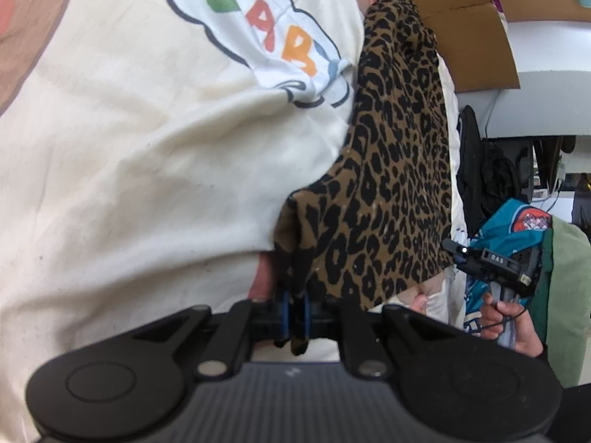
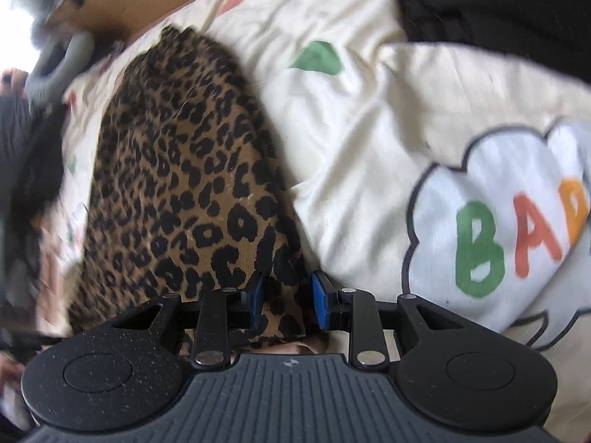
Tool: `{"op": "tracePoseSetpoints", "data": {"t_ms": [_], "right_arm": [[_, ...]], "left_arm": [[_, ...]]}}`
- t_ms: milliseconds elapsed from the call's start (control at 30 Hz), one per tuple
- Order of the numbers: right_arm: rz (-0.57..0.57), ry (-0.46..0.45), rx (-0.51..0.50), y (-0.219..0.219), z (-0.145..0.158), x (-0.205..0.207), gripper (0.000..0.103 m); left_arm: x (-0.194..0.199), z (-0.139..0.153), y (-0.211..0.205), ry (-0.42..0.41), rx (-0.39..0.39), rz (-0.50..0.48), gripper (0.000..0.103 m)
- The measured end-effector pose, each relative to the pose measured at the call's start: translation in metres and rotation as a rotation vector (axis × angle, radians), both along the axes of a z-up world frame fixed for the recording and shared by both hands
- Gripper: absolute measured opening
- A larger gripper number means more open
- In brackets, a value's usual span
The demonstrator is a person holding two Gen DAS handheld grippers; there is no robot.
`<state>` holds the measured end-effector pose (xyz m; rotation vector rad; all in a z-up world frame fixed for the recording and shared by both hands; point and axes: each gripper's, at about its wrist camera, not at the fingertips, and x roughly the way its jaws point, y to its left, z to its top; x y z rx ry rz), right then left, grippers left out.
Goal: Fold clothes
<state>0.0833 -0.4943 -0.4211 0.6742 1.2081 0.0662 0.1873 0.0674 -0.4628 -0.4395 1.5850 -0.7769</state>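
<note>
Leopard-print fabric is lying across a cream bedsheet printed with a cloud and coloured letters, running in the left wrist view from the upper centre of the frame down to the bottom centre. There the left gripper is pinching one end of it, the 2 blue-padded fingers drawn close together with a fold of the cloth bunched between them.

In the right wrist view, the garment is sweeping from the upper left of the frame down to the bottom centre, where the right gripper is straddling another end. Its 2 fingers are standing apart, with cloth lying in the gap and against the left pad; the right pad is showing a sliver of sheet beside it, so this grasp appears either not quite closed or just being let go. That view is blurred with motion.

Holding the piece by 2 ends would serve to stretch it flat or to bring one edge over another, though how many folds it already carries cannot be told from these views.

Both tools are lying low and nearly level over the bed, pointing along the garment. At the lower right of the left wrist view, a hand is gripping the other tool's handle beside a teal printed bag and a green cloth.
</note>
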Motion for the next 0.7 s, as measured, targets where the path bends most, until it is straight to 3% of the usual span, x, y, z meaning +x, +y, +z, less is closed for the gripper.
{"op": "tracePoseSetpoints", "data": {"t_ms": [133, 367, 600, 700], "right_arm": [[-0.084, 0.029, 0.132, -0.018, -0.006, -0.002, 0.034], [-0.08, 0.011, 0.226, -0.023, -0.002, -0.001, 0.032], [-0.155, 0.042, 0.314, -0.041, -0.028, -0.001, 0.034], [-0.179, 0.069, 0.425, -0.046, -0.047, -0.002, 0.033]], "left_arm": [[0.001, 0.0, 0.001, 0.005, -0.003, 0.001, 0.008], [0.0, -0.005, 0.001, 0.025, -0.013, 0.005, 0.009], [0.0, -0.007, 0.003, 0.033, -0.017, 0.01, 0.009], [0.0, -0.009, 0.003, 0.039, -0.018, 0.014, 0.009]]}}
